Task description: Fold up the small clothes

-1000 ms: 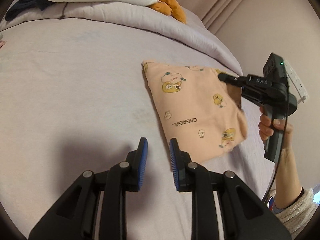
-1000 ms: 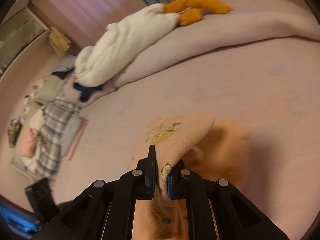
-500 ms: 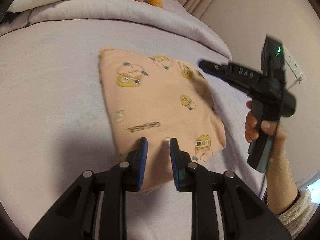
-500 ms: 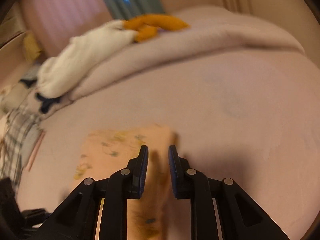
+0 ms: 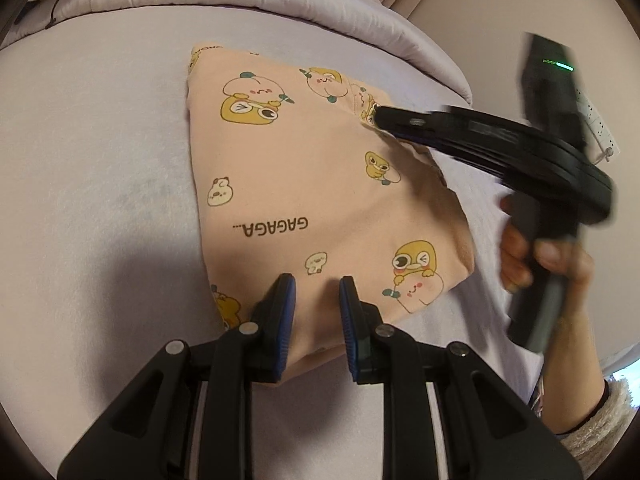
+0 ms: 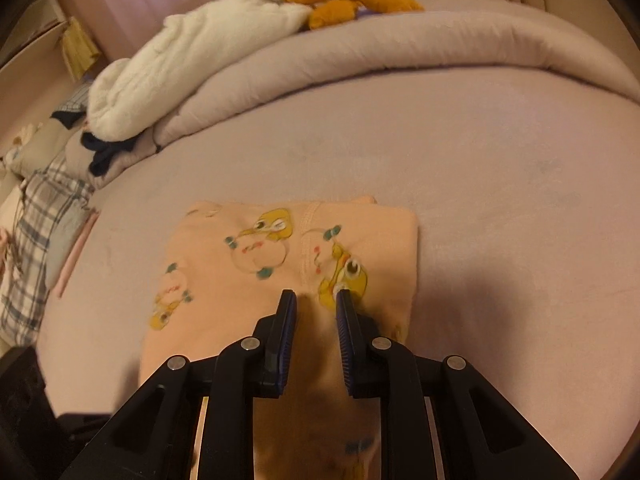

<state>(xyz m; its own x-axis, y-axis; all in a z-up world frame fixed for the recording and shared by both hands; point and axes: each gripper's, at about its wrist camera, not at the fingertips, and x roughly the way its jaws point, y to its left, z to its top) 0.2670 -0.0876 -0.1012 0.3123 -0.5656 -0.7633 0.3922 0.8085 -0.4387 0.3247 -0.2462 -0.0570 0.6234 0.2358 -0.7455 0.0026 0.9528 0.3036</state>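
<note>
Folded peach garment point(image 5: 320, 184) lies flat on the lavender bed sheet point(image 5: 92, 152), roughly mid-bed, cartoon duck prints and "GAGAGA..." text facing up. In the right wrist view the same garment point(image 6: 280, 256) sits just ahead of my fingers, its far edge square and a seam line running down the middle.

My left claw point(image 5: 314, 294) is released: blue pads apart, nothing between them. It hovers over the near edge of the garment, fingertips straddling the fabric; I can't tell whether they touch it.

My right claw point(image 6: 314, 306) is also released, with a gap between the pads and only garment visible through it. It is over the garment's near-right part, by a yellow duck print. From the left wrist view, the right claw point(image 5: 380, 118) reaches in from the right with its tip at the garment's far-right edge. That view is motion-blurred, so contact there is unclear. My right hand point(image 5: 548, 256) grips its handle, off the right side of the garment.

Rolled duvet point(image 6: 400, 44) runs along the far side of the bed, with a white plush toy point(image 6: 192, 60) with orange feet lying on it. A pile of plaid and dark clothes point(image 6: 44, 216) sits at far left in the right wrist view.
</note>
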